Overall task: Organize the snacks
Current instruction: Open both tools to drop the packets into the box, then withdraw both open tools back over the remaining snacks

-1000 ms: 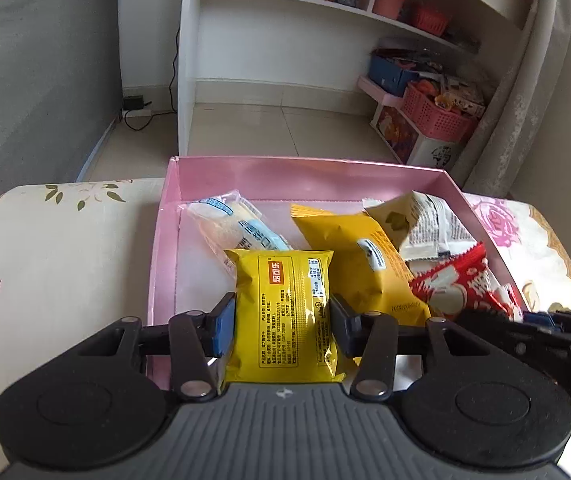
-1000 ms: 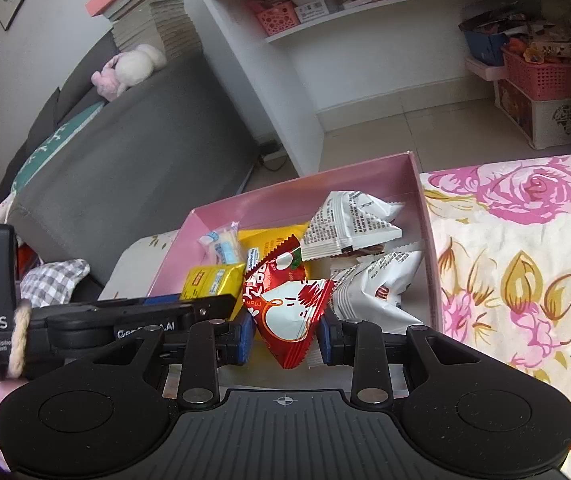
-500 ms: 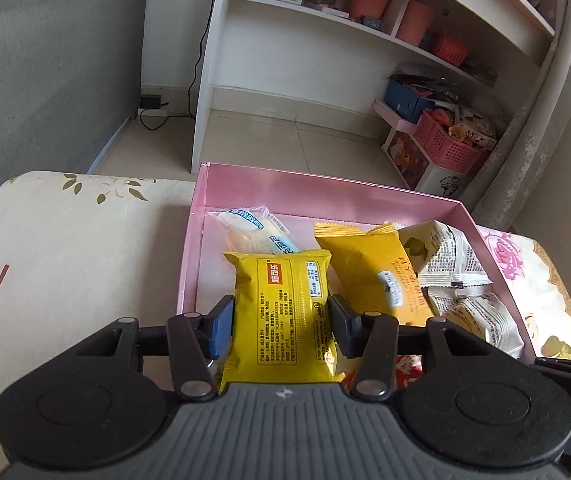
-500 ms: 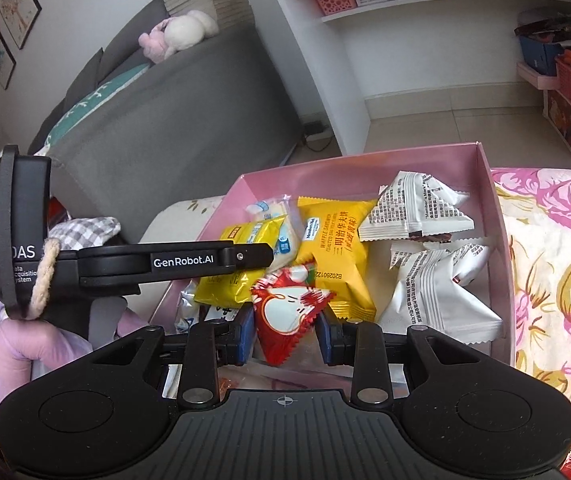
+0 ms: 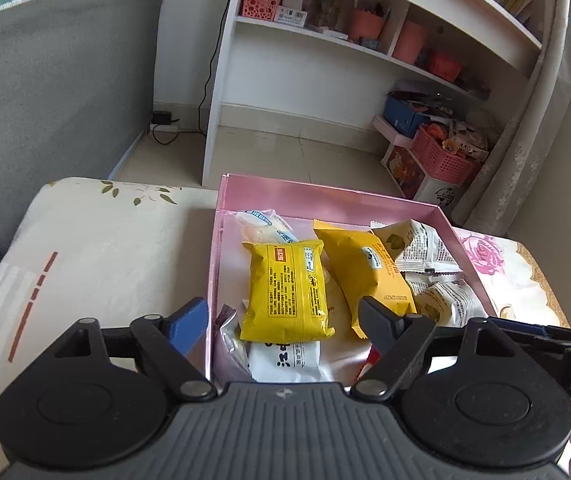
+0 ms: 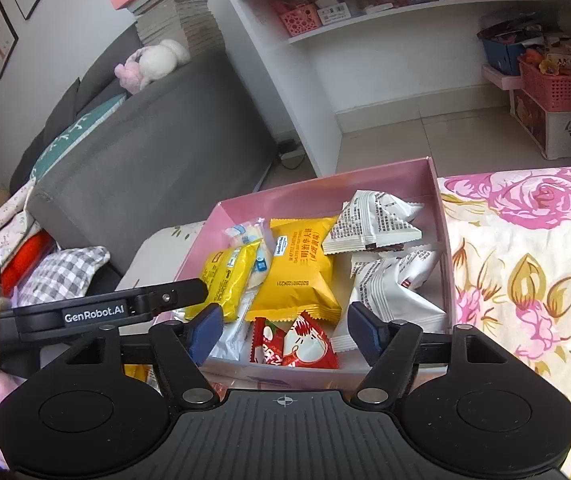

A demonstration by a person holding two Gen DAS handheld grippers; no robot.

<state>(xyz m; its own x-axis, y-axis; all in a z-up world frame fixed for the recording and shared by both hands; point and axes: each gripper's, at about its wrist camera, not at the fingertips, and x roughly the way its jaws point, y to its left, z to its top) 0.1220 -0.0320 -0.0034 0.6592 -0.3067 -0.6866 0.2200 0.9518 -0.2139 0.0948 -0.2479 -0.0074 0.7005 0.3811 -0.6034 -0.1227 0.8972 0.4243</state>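
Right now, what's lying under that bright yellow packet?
Under the bright yellow packet, a white packet with black lettering pokes out; how far it extends beneath is hidden.

White packet: mostly covered by yellow packet. Red packet: only a sliver shows behind the gripper body. Shelf items: too small to identify.

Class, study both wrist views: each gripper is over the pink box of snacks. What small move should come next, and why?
Probably lift both grippers back from the pink box. The left gripper and right gripper are open, and the yellow packet and red packet lie loose inside.
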